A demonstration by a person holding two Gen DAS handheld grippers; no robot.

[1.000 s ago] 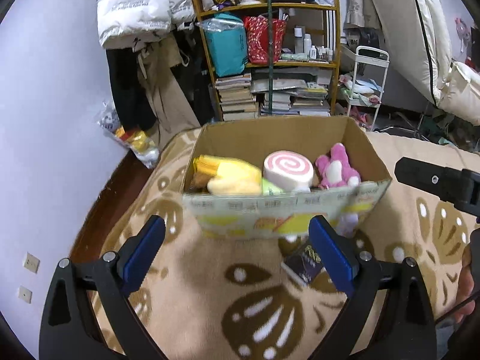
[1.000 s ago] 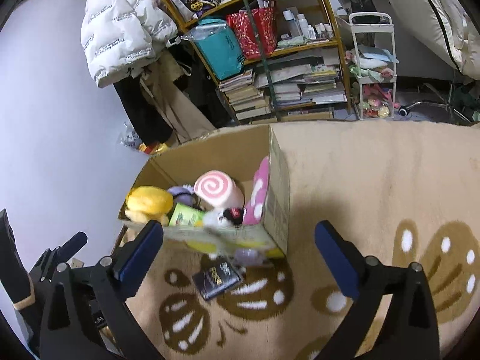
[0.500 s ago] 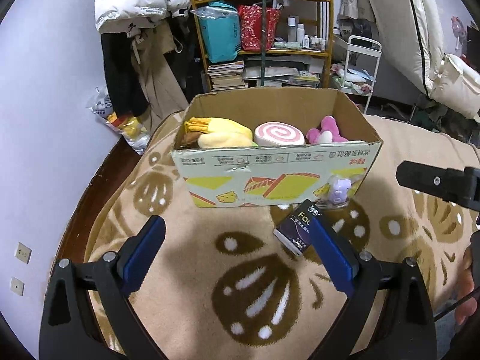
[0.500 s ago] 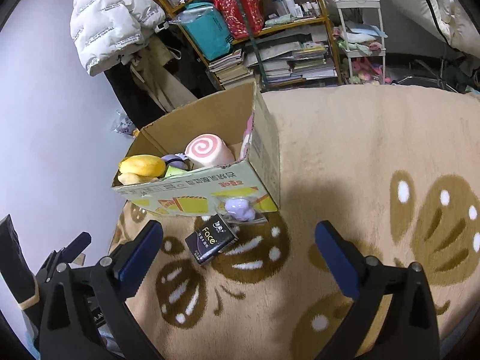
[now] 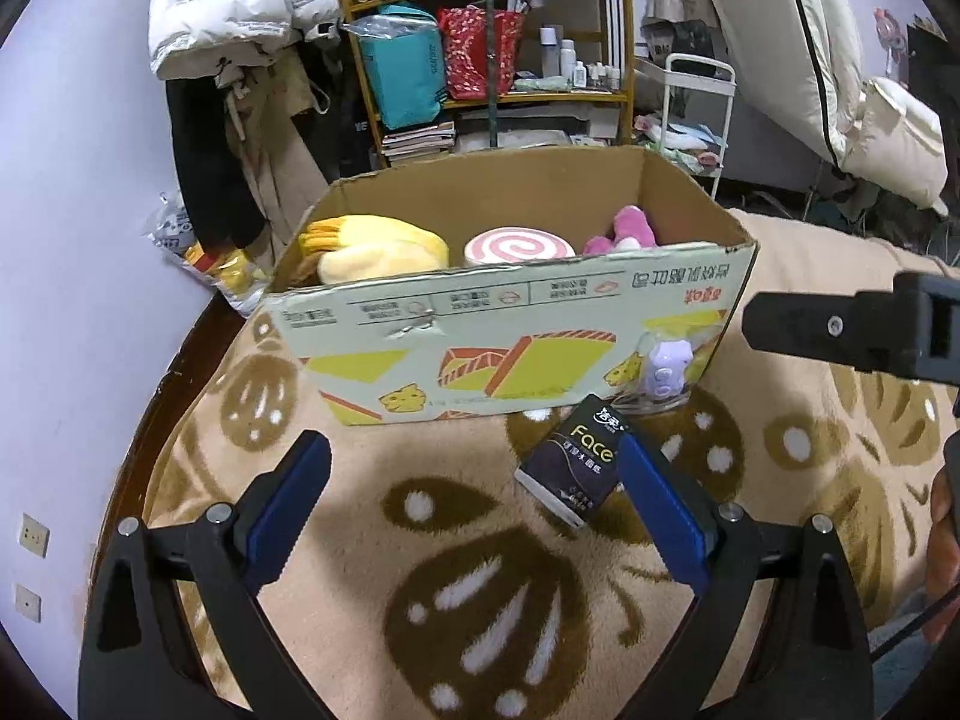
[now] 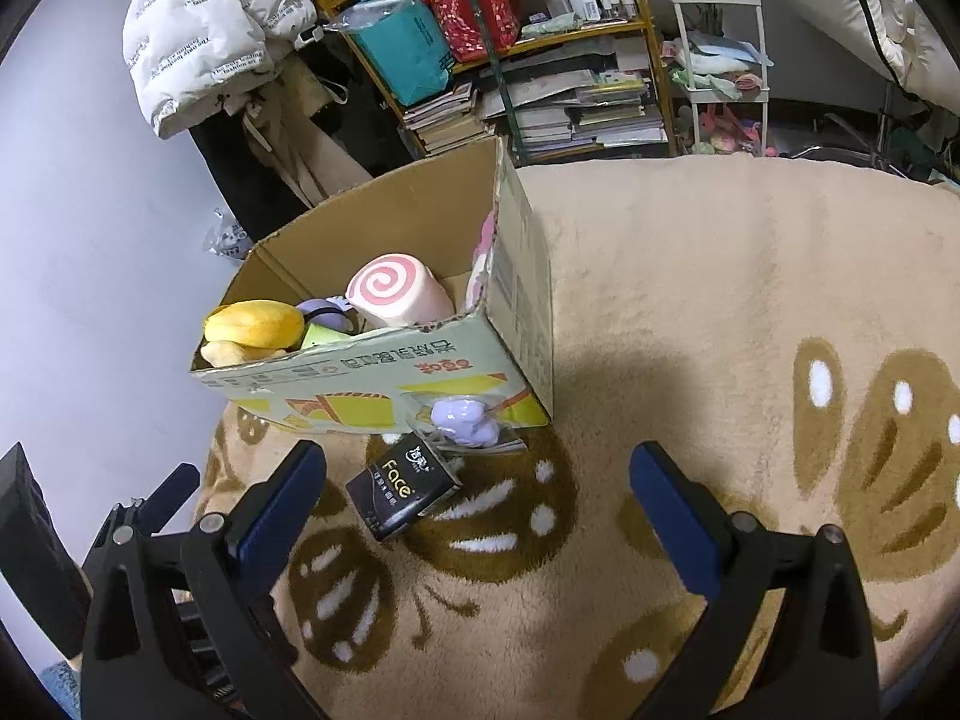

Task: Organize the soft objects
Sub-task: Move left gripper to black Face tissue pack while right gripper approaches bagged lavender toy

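A cardboard box stands on the beige rug. It holds a yellow plush, a pink swirl roll plush and a pink plush. A black "Face" tissue pack and a bagged purple toy lie on the rug at the box's front. My left gripper is open and empty, short of the box. My right gripper is open and empty, right of the pack; it also shows in the left wrist view.
A cluttered shelf with books and bags, a white jacket and a white trolley stand behind the box. The rug's left edge meets dark wood floor by the wall.
Both grippers have drawn back and down from the box, so its printed front, the tissue pack and the purple toy now show fully. Both stay open.
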